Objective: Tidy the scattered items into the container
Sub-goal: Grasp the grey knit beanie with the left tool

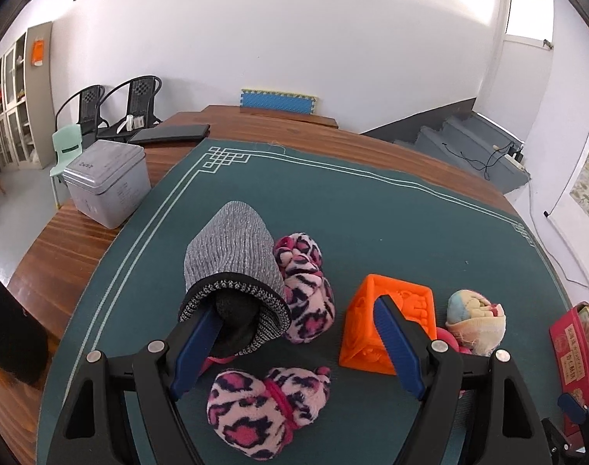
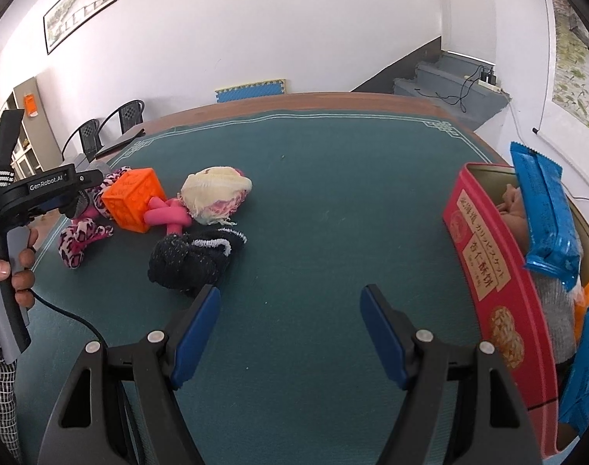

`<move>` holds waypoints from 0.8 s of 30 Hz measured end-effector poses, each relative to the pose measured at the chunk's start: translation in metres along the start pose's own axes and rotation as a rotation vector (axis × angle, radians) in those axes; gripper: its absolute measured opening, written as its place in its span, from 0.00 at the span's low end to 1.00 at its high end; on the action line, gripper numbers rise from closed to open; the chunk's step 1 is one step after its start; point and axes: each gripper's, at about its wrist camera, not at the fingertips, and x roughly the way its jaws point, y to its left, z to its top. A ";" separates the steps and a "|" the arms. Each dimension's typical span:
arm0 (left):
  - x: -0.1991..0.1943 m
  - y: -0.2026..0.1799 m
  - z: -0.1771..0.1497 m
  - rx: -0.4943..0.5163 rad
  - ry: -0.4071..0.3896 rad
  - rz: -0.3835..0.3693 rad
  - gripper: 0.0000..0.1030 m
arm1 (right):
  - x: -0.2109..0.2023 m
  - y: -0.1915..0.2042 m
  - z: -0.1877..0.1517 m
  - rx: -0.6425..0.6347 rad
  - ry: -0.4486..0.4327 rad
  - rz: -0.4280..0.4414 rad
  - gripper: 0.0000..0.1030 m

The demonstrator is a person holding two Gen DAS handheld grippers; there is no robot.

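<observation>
My left gripper (image 1: 298, 306) stands open over a heap on the green mat (image 1: 372, 213). Its left finger (image 1: 201, 333) overlaps the mouth of a grey knit hat (image 1: 232, 252); its right finger (image 1: 395, 341) is in front of an orange cube (image 1: 414, 310). One pink leopard sock bundle (image 1: 267, 407) lies low between the fingers, and another (image 1: 310, 290) lies beside the hat. A cream cloth ball (image 1: 474, 314) sits right of the cube. My right gripper (image 2: 290, 290) is open with nothing in it, a black sock bundle (image 2: 189, 259) just beyond its left finger. The red tin (image 2: 484, 271) at the right holds blue packets (image 2: 546, 213).
A grey lidded box (image 1: 108, 182) and a black folder (image 1: 170, 133) rest on the wooden table (image 1: 61, 240) left of the mat. A pink toy (image 2: 166, 217) lies against the cube (image 2: 133, 197). A hand (image 2: 19, 271) holds the left gripper's handle at the left edge.
</observation>
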 end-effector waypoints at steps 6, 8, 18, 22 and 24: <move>0.001 0.015 -0.001 -0.038 0.015 0.012 0.42 | 0.000 0.000 -0.002 0.000 0.004 0.006 0.75; 0.001 0.021 -0.001 -0.055 0.021 0.016 0.35 | 0.001 0.001 -0.002 0.000 0.005 0.007 0.75; -0.001 0.017 -0.004 -0.016 0.010 0.046 0.34 | 0.001 0.004 -0.004 -0.005 0.008 0.011 0.75; -0.001 0.022 -0.004 -0.022 -0.003 0.038 0.26 | 0.004 0.004 -0.006 -0.005 0.014 0.009 0.75; -0.003 0.025 -0.003 -0.036 -0.011 0.022 0.17 | 0.005 0.004 -0.006 -0.006 0.016 0.009 0.75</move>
